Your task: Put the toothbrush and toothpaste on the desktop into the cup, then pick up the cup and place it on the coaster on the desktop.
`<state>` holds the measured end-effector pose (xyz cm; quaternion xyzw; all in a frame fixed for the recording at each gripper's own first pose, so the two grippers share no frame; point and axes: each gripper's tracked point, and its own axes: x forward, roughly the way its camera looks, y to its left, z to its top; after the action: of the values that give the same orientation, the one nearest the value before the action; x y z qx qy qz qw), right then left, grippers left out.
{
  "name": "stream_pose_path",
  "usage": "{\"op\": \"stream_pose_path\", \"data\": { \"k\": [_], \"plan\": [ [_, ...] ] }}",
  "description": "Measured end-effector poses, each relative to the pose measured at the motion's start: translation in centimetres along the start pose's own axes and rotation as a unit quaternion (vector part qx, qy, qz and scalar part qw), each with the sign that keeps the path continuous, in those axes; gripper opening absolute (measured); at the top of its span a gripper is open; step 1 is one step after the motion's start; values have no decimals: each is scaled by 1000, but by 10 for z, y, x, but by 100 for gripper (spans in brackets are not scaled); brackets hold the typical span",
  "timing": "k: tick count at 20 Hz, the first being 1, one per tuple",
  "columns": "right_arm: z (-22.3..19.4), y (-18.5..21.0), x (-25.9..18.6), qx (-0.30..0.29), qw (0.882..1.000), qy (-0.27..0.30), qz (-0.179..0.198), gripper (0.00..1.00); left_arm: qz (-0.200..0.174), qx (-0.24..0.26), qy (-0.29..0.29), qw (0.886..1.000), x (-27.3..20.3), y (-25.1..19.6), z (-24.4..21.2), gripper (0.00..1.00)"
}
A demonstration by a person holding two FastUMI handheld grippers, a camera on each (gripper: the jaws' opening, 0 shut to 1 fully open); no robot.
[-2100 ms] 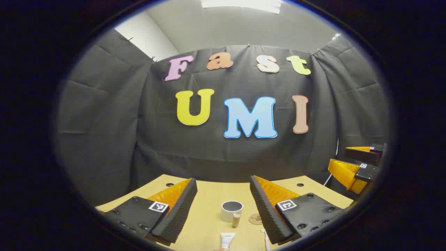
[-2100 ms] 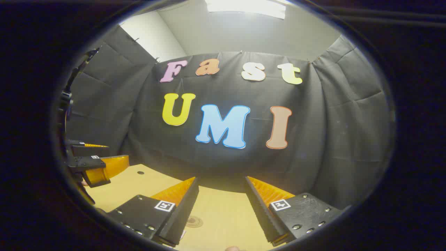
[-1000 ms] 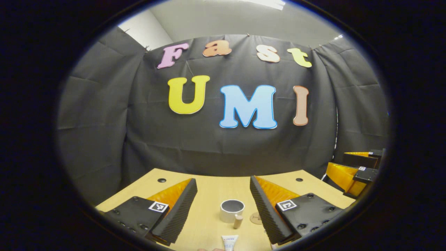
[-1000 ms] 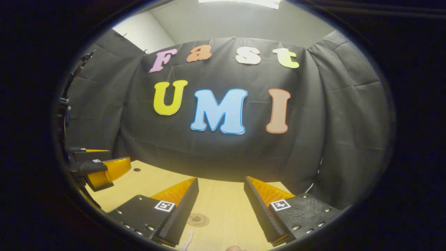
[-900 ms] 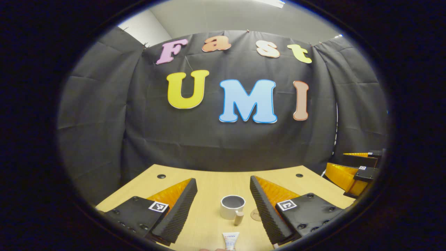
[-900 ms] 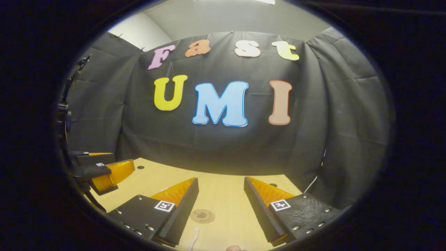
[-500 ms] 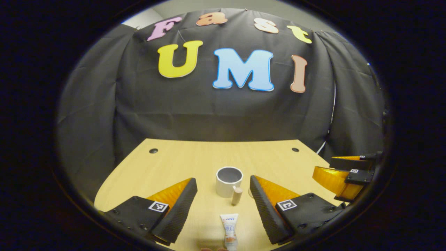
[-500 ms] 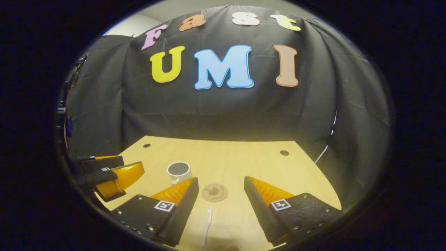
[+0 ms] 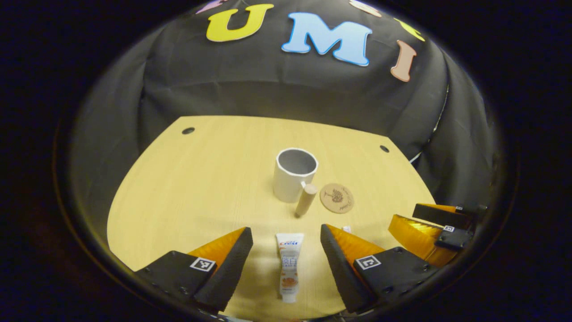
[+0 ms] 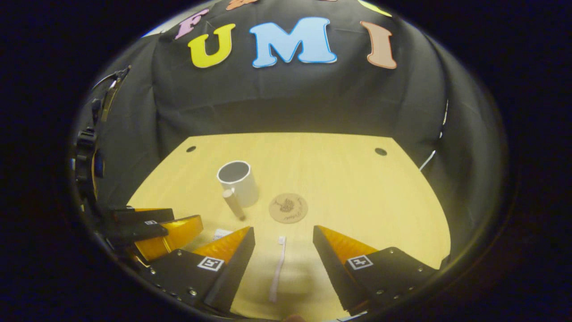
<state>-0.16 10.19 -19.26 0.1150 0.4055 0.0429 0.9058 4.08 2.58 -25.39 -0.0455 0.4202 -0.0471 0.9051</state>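
On the desk (image 9: 187, 188), out past the fingers of both grippers, everything is sitting loose and nothing's been picked up. In the left gripper view, the left gripper (image 9: 286, 237) has its jaws spread wide with the toothpaste (image 9: 289, 266) lying flat right between them, cap end toward the camera, not touching either finger as far as I can see. Beyond it stands the cup (image 9: 293, 174), upright, with a little wooden handle sticking out toward the camera. The coaster (image 9: 337, 197) is just beside the cup on the right, bare. The right gripper (image 9: 435, 226) shows at the right edge of that view. In the right gripper view, the right gripper (image 10: 283, 235) is wide too, and the toothbrush (image 10: 277, 268) lies between its fingers, head pointing at the coaster (image 10: 288, 208). The cup (image 10: 237, 182) is just left of the coaster, and the left gripper (image 10: 152, 230) sits low at the left edge.
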Motion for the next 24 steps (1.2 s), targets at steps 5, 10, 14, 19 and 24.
{"op": "stream_pose_path", "data": {
  "k": [5, 10, 14, 19, 24],
  "plan": [
    [-41, 5, 24, 16, 996, 85, 4, 86, 14, 3, 95, 995, 18, 11, -39, 99],
    [-70, 8, 34, 32, 987, 155, 7, 86, 22, 8, 160, 987, 33, 14, -67, 98],
    [-91, 7, 41, 29, 978, 204, 1, 86, 13, 9, 215, 976, 39, 12, -92, 98],
    [-106, 12, 52, 34, 968, 248, 9, 86, 6, 6, 249, 968, 52, 5, -109, 100],
    [-117, 16, 58, 36, 960, 276, 11, 87, 2, 20, 270, 963, 60, 2, -113, 88]
  ]
}}
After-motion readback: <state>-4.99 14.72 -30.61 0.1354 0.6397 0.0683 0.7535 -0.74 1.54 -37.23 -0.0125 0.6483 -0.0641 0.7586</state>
